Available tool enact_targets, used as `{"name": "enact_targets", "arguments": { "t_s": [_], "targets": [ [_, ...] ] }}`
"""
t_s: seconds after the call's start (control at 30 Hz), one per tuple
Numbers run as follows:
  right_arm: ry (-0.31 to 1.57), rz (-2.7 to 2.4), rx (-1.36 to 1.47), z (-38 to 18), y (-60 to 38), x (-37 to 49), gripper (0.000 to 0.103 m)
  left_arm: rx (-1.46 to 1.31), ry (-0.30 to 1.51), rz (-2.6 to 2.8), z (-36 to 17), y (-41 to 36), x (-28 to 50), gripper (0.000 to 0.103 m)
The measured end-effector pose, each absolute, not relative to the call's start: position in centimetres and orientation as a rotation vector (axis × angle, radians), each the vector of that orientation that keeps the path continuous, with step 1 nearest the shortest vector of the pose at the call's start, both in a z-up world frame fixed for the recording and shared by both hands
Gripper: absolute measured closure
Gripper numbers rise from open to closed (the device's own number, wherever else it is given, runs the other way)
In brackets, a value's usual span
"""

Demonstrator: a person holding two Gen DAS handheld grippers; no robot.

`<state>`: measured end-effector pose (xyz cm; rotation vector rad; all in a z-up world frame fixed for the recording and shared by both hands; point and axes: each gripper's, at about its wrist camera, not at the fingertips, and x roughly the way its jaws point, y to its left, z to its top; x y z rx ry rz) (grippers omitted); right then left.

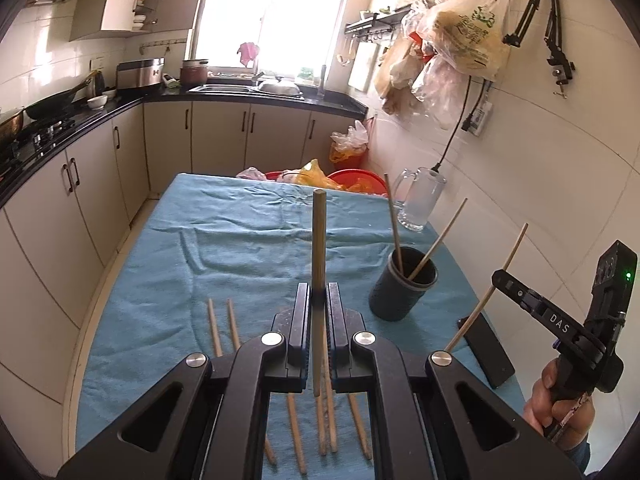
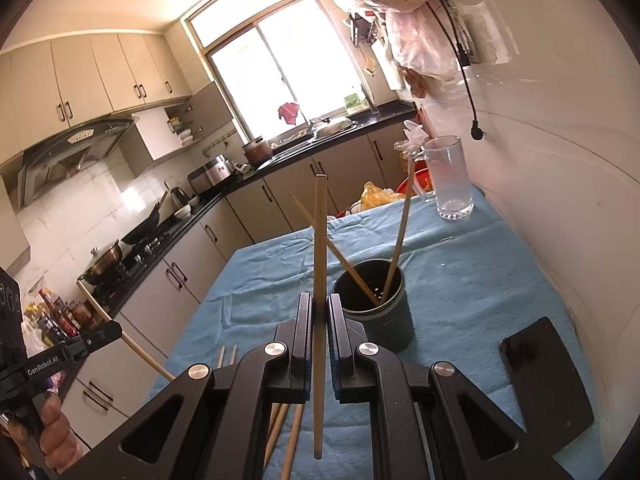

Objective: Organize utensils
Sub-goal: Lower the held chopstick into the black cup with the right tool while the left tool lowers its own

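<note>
"DAS" is printed on the right tool point(image 1: 498, 276); "GenRobot.AI" on the left tool point(image 2: 116, 328). A blue cloth point(image 1: 240, 240) covers the counter in a tiled kitchen with a bright window. Each tool is clamped on one chopstick, held upright above the cloth: left chopstick point(image 1: 319, 240), right chopstick point(image 2: 320, 280). Two more stand in the dark cup point(image 2: 376, 312); others lie loose on the cloth point(image 1: 218, 332).

Two chopsticks point(image 1: 416, 254) are counted in one dark holder cup point(image 1: 400, 286), one chopstick point(image 1: 319, 240) is clamped in the left gripper point(image 1: 319, 292) and one point(image 2: 320, 248) in the right gripper point(image 2: 319, 304); six loose chopsticks point(image 1: 214, 328) are seen on the blue cloth point(image 1: 240, 240), beside one glass mug point(image 1: 420, 200) and one phone point(image 2: 544, 384)
</note>
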<state>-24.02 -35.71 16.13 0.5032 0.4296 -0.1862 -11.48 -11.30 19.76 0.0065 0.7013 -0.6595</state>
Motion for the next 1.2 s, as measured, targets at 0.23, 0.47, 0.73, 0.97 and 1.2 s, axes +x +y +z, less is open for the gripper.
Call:
{"name": "enact_targets", "arguments": {
  "t_s": [0.23, 0.47, 0.73, 0.97, 1.2],
  "targets": [
    [0.404, -0.203, 0.512, 17.0, -36.9, -24.8, 0.096, 0.02, 0.698, -0.685, 20.5, -13.0, -11.4, 0.097],
    [0.381, -0.213, 0.527, 18.0, -38.3, -25.2, 0.096, 0.034, 0.686, -0.71, 21.9, -14.9, -11.1, 0.097],
    [0.357, -0.212, 0.546, 19.7, -40.3, -25.0, 0.096, 0.042, 0.655, -0.746, 24.6, -17.8, -10.4, 0.097],
    [0.313, -0.236, 0.565, 21.6, -42.7, -24.2, 0.096, 0.03, 0.615, -0.783, 27.3, -21.0, -9.2, 0.097],
    [0.264, -0.289, 0.579, 23.3, -45.5, -22.6, 0.096, -0.001, 0.6, -0.826, 28.5, -24.6, -7.4, 0.097]
  ]
}}
